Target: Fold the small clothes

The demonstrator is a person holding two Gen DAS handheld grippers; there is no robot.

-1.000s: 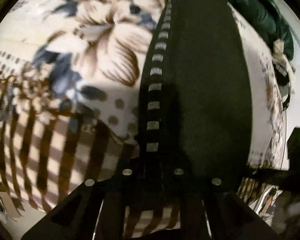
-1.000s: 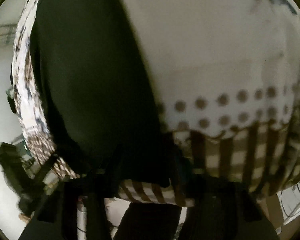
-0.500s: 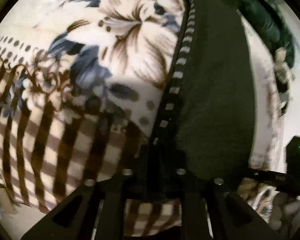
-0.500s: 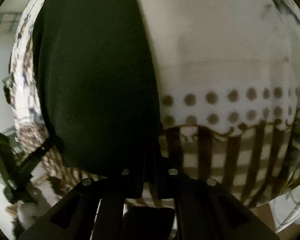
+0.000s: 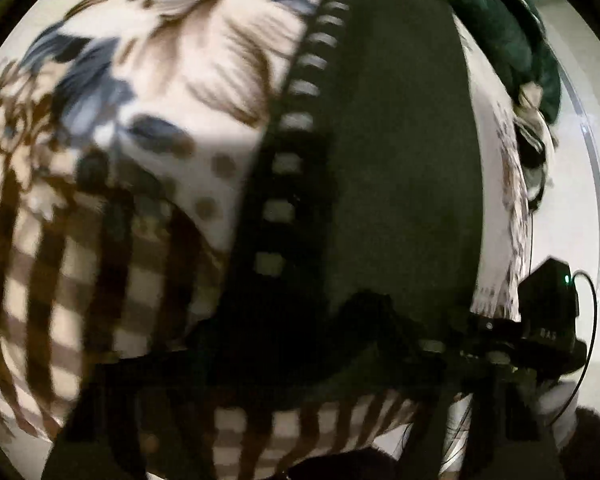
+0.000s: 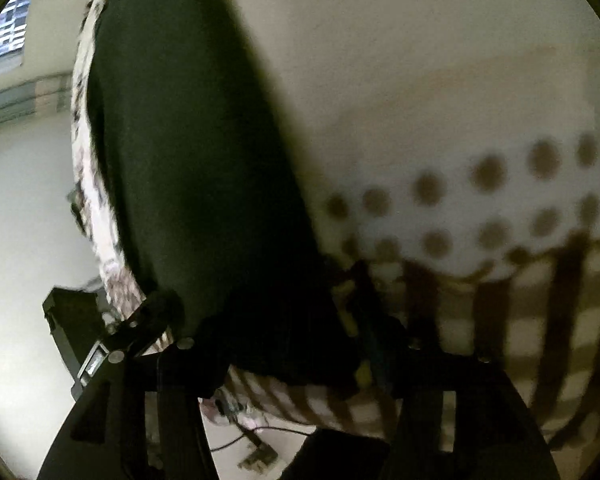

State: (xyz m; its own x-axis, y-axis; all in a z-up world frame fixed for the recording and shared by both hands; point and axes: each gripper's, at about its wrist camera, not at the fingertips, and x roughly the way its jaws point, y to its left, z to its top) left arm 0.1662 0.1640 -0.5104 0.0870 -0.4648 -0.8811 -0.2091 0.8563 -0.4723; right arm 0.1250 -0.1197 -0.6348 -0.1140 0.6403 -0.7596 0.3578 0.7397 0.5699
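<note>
A dark garment (image 5: 400, 140) with a white-dashed side stripe (image 5: 300, 88) lies stretched out on a floral and checked blanket (image 5: 180, 60). My left gripper (image 5: 300, 344) is at its near hem on the striped side. Its jaws stand a little apart and are closing, with the hem between them; the view is dark and blurred. In the right wrist view the same garment (image 6: 188, 140) fills the left half. My right gripper (image 6: 268, 328) is at the near hem, jaws opening wide. The cloth lies loose between its fingers (image 6: 352, 312) on the blanket (image 6: 420, 80).
A dark green cushion or cover (image 5: 512, 40) lies at the blanket's far right. The blanket's near edge drops to a pale floor (image 6: 20, 200) with cables (image 6: 256, 452). The black body of the other hand-held tool (image 5: 548, 312) shows to the right, and a window (image 6: 4, 28) far off.
Both grippers were shut on the garment's near hem and have since parted their jaws, the right one widely. Both have sunk closer to the blanket.
</note>
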